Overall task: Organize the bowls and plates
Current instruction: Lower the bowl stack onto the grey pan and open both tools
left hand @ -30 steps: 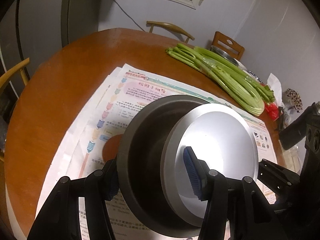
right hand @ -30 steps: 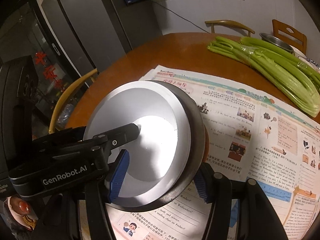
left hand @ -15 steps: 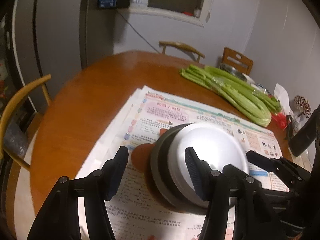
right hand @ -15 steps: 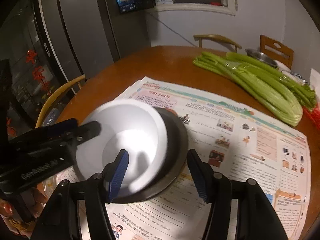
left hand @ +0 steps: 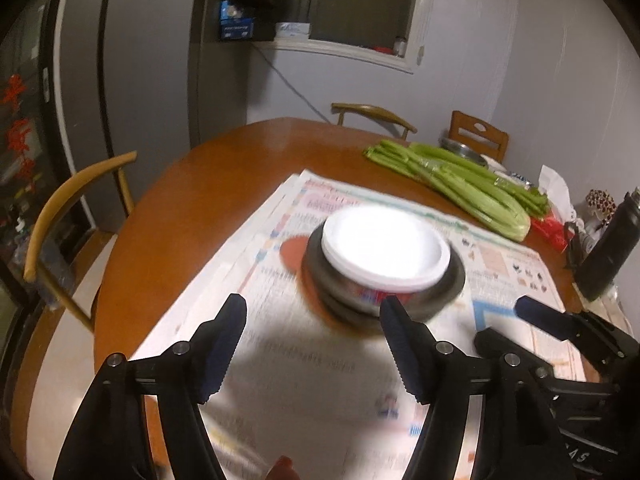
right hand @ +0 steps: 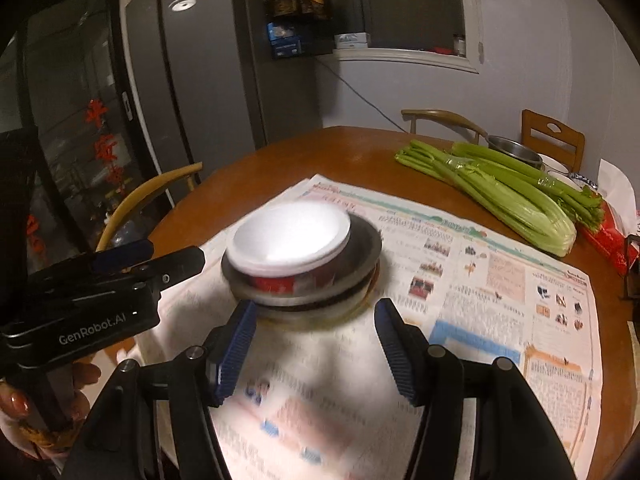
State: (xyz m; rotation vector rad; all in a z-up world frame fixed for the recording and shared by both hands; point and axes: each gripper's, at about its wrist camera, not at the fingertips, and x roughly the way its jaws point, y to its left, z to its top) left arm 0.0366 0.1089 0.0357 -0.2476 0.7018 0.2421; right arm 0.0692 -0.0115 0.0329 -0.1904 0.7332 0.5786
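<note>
a white bowl (left hand: 386, 250) sits nested in a dark metal bowl (left hand: 448, 284), and the pair rests on a spread newspaper (left hand: 312, 368) in the middle of a round wooden table (left hand: 192, 200). under the metal bowl there seems to be another dish, but blur makes it hard to tell. the white bowl has red print on its outer wall.

the left gripper (left hand: 312, 342) hangs just near of the stack, its jaws apart and opening, nothing between them. the right gripper (right hand: 316, 344) hovers at the near edge of the stack too, jaws apart and empty, with the bowls just beyond its blue pads (right hand: 236, 344). neither touches the bowls. in the right wrist view, a hand (right hand: 24, 404) grips the handle of the left gripper at the near left.

a bunch of celery (right hand: 504, 196) lies on the far right of the table, with a small steel bowl (right hand: 514, 150) just beyond it. a black bottle (left hand: 610, 248) stands at the right edge. wooden chairs (left hand: 64, 216) ring the table, and a grey fridge (left hand: 132, 80) stands at the far left.
</note>
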